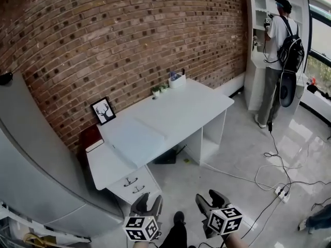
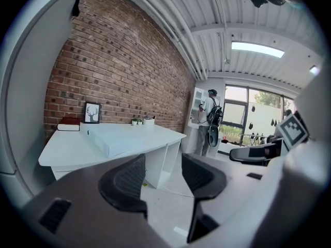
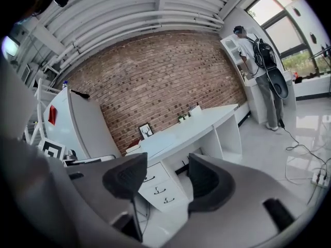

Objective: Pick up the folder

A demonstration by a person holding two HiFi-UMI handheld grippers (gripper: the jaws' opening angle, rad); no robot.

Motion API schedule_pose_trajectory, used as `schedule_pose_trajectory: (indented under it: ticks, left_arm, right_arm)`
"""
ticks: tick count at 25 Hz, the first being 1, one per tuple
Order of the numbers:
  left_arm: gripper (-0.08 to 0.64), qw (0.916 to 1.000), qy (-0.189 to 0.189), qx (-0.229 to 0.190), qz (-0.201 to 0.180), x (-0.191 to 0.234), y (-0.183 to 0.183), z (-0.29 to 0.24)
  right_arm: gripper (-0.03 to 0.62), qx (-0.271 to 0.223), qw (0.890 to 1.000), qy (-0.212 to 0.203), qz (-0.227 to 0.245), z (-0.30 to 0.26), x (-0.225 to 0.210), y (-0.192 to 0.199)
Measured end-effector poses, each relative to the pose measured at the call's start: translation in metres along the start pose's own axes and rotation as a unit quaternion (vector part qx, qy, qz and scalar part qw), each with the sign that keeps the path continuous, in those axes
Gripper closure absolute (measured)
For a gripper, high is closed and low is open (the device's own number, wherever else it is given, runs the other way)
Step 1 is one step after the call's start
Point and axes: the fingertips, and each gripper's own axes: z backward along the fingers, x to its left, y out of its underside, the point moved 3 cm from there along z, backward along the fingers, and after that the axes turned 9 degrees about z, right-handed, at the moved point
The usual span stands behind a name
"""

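Observation:
The folder [image 1: 135, 138] is a pale, flat slab lying on the left part of the white desk [image 1: 201, 105]. It also shows in the left gripper view as a thick white folder [image 2: 111, 138], and faintly on the desk as the folder [image 3: 159, 141] in the right gripper view. Both grippers hang low at the bottom of the head view, well short of the desk. My left gripper [image 1: 149, 201] is open with nothing between its jaws, which frame bare floor [image 2: 163, 177]. My right gripper [image 1: 208, 198] is open too, and holds nothing [image 3: 168, 177].
A deer picture [image 1: 103, 110] leans on the brick wall beside a dark red book [image 1: 89, 137]. Small plants [image 1: 159, 89] and a white container [image 1: 177, 80] stand at the desk's back. A drawer unit [image 1: 133, 182] sits under its left end. A person with a backpack [image 1: 276, 50] faces a white shelf; cables and a power strip [image 1: 282, 191] lie on the floor.

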Motion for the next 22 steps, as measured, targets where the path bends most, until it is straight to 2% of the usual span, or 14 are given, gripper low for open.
schedule_pose_trajectory:
  ticks: [5,13,16,22]
  left_arm:
    - [0.344,0.9998,0.014,0.01,0.003,0.023,-0.016,-0.065]
    - [0.341,0.9994,0.029,0.005,-0.018,0.06,-0.082,-0.171]
    - [0.341,0.9994,0.028,0.003,-0.02,0.078,-0.102,-0.199]
    - [0.341,0.9997,0.019,0.003,-0.017,0.113,-0.125,-0.235]
  right_arm:
    - [0.356,0.009,1.0,0.02,-0.006,-0.051,-0.032,-0.008]
    - [0.357,-0.004,0.999,0.038,-0.005,-0.156,-0.065,-0.071]
    - [0.359,-0.007,0.999,0.031,-0.02,-0.194,-0.066,-0.084]
    - [0.36,-0.004,1.0,0.029,-0.009,-0.249,-0.069,-0.106]
